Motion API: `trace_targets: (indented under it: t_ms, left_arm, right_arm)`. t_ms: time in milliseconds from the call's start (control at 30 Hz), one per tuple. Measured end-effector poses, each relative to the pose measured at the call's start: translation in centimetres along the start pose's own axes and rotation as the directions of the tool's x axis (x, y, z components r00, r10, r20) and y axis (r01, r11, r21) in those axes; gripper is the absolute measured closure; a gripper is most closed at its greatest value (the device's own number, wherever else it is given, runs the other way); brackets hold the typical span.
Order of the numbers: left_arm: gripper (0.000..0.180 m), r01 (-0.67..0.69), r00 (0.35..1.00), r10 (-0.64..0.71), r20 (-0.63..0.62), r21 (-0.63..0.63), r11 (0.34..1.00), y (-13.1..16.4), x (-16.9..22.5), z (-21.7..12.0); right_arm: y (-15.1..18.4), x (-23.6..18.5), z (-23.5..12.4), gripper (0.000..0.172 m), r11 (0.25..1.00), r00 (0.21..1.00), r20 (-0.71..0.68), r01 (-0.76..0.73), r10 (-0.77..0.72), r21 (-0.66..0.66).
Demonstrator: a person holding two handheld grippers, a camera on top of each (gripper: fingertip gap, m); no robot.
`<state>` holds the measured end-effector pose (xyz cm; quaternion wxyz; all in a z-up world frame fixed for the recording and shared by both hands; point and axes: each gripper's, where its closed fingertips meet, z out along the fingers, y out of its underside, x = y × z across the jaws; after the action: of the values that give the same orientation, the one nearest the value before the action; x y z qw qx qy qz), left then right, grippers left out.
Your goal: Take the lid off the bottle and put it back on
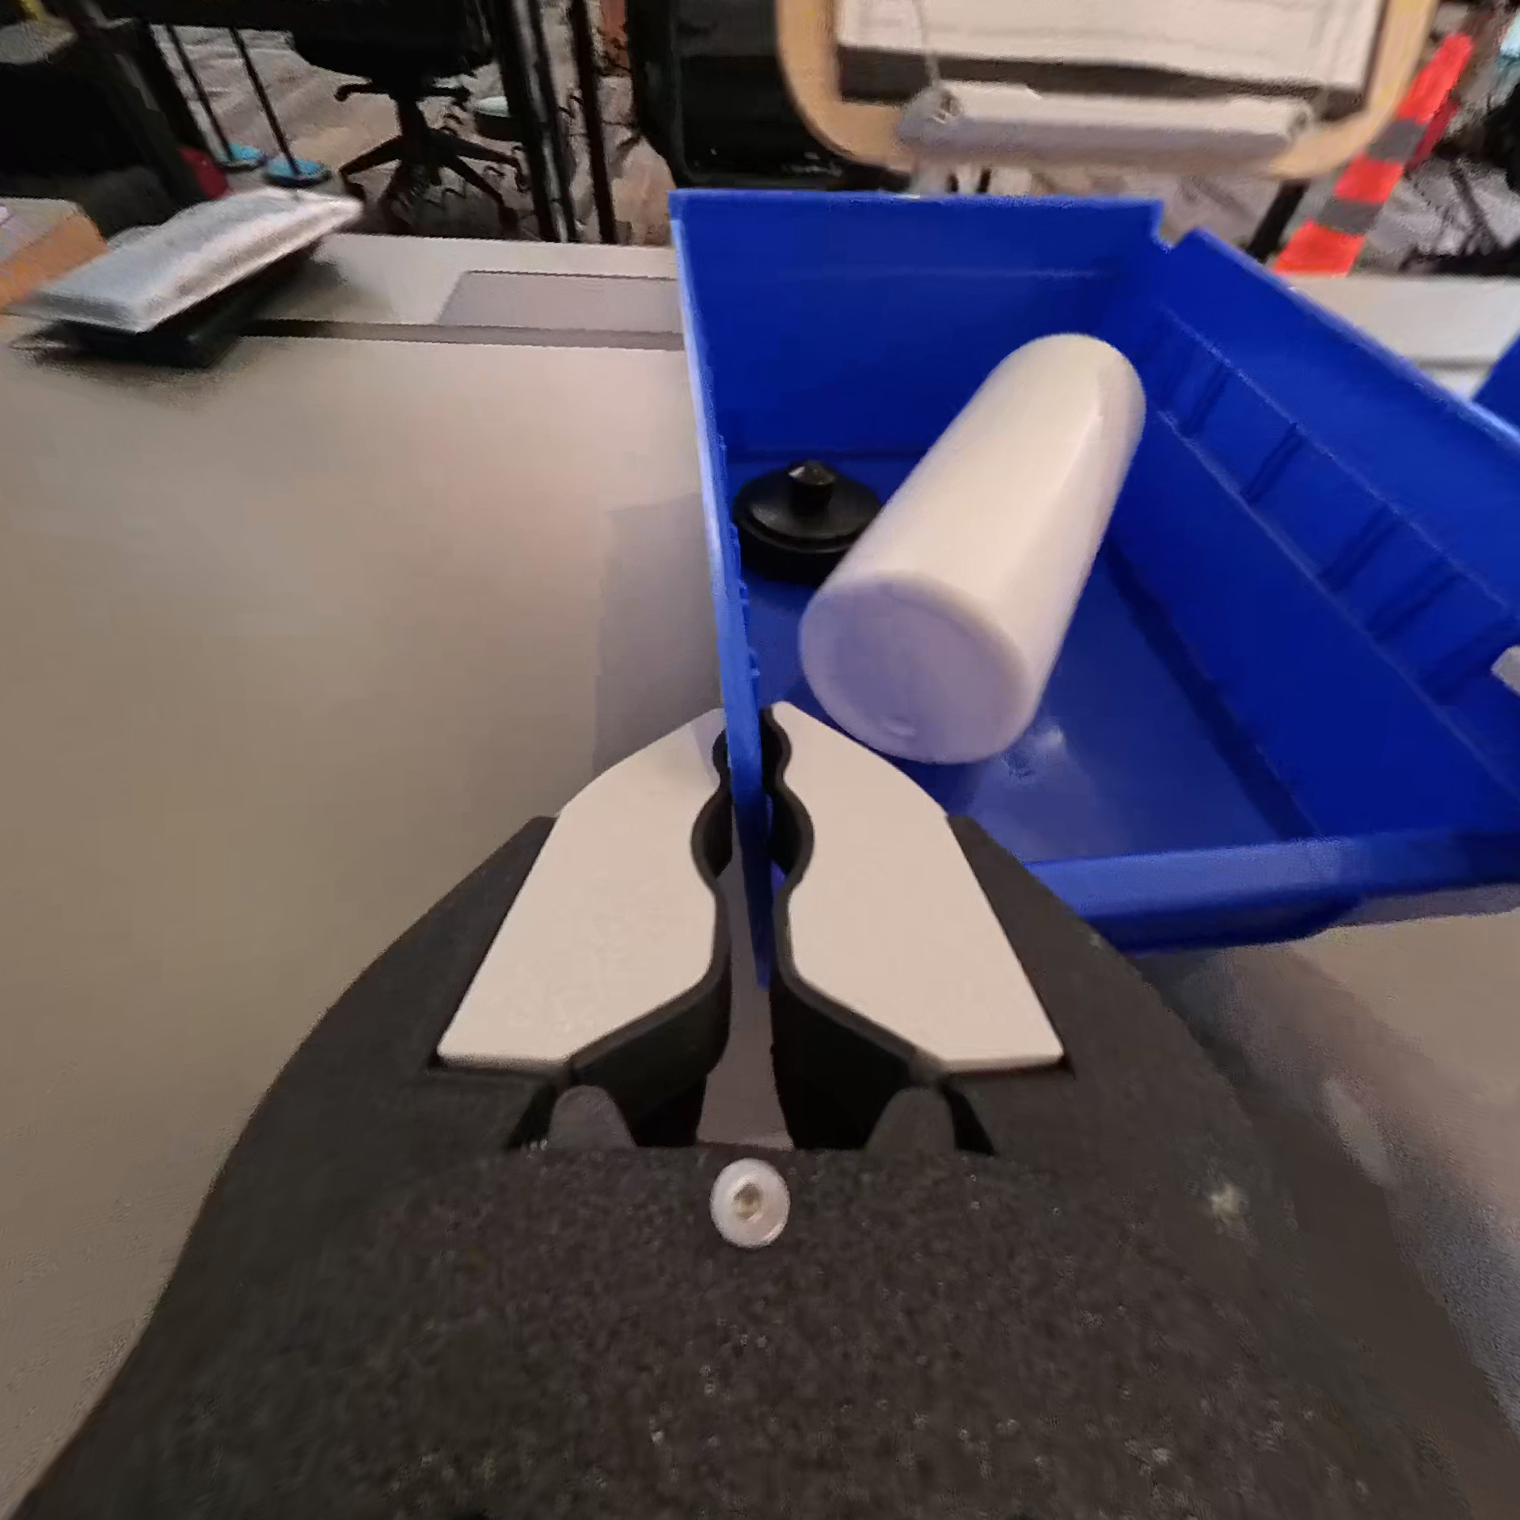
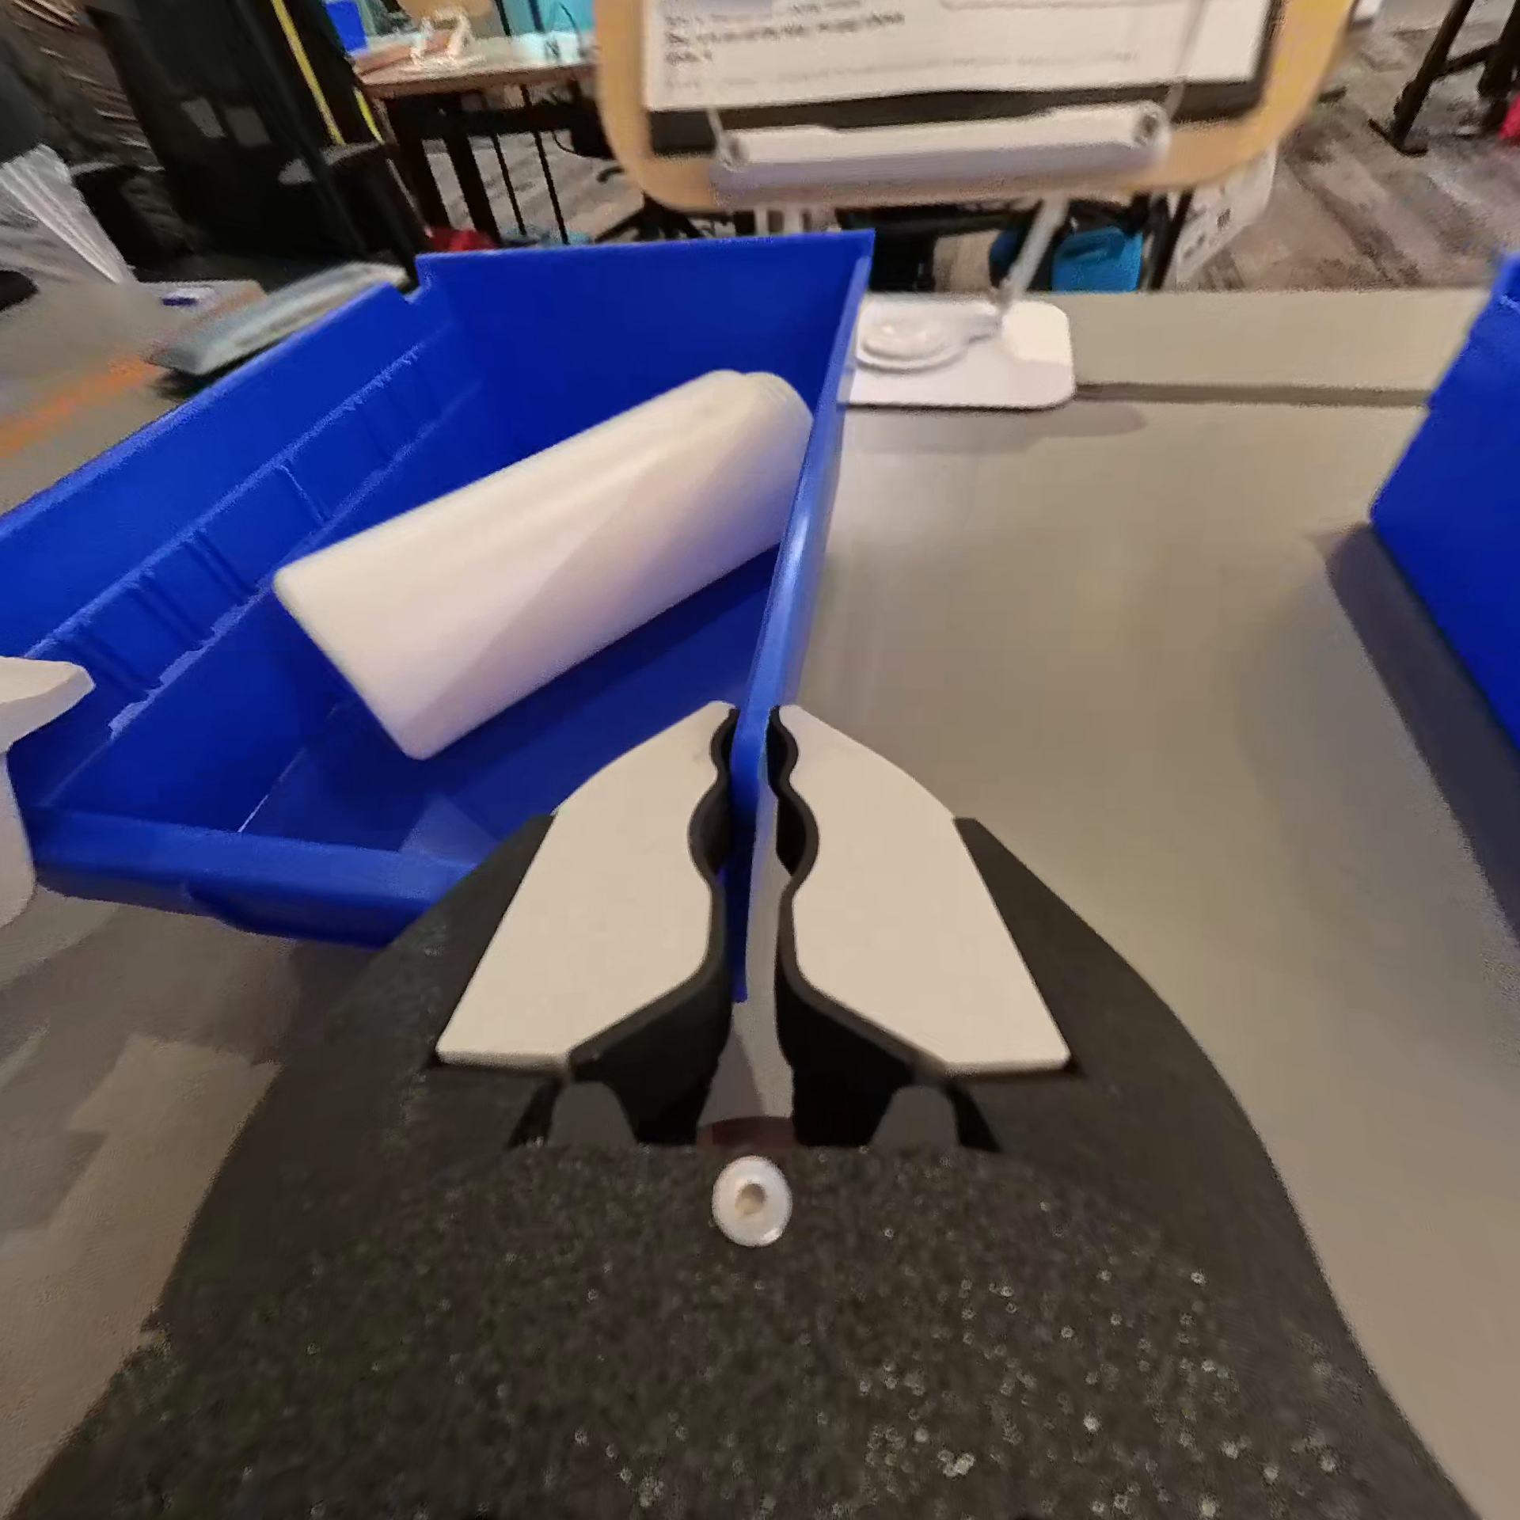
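Note:
A blue bin (image 1: 822, 345) sits on the grey table. In it a white bottle (image 1: 987, 559) lies on its side, its flat base towards me, with a black lid (image 1: 790, 518) loose beside it in the bin's far left corner. My left gripper (image 1: 744, 724) is shut on the bin's left wall, pads pressed on both sides. My right gripper (image 2: 753, 715) is shut on the bin's right wall (image 2: 790, 576) in the same way. The bottle also shows in the right wrist view (image 2: 535, 559); the lid is hidden there.
A second blue bin (image 2: 1464, 493) stands at the right. A white stand base (image 2: 970, 354) sits behind the first bin. A grey packet (image 1: 189, 263) lies at the table's far left. Chairs and table legs stand beyond the table.

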<state>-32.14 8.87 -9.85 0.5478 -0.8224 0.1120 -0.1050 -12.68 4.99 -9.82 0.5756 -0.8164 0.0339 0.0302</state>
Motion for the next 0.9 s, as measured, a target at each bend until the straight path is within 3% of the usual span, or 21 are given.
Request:
trace_targets:
  t_ms: [233, 433, 567, 900]
  left_arm:
    - [0.179, 0.027, 0.992, -0.04, 0.121, 0.107, 0.994, -2.6, -11.6, -1.9]
    - [0.179, 0.053, 0.986, -0.055, 0.155, 0.015, 0.998, -0.6, -19.0, -0.9]
    - [0.178, 0.125, 0.985, -0.119, 0.128, -0.043, 0.991, 1.3, -20.7, 1.0]
    - [0.178, 0.168, 0.982, -0.165, 0.087, -0.033, 0.985, 1.0, -21.4, 2.1]
  right_arm:
    - [-2.6, -11.2, 3.7, 0.167, 0.995, 0.997, 0.067, 0.041, -0.047, 0.09]
    - [-0.3, -18.4, 7.4, 0.166, 0.999, 0.992, 0.117, 0.046, -0.047, 0.007]
    - [1.5, -19.9, 8.9, 0.164, 0.999, 0.991, 0.131, 0.031, -0.03, -0.011]
    - [1.5, -20.6, 9.2, 0.16, 0.999, 0.984, 0.176, 0.032, -0.026, -0.034]
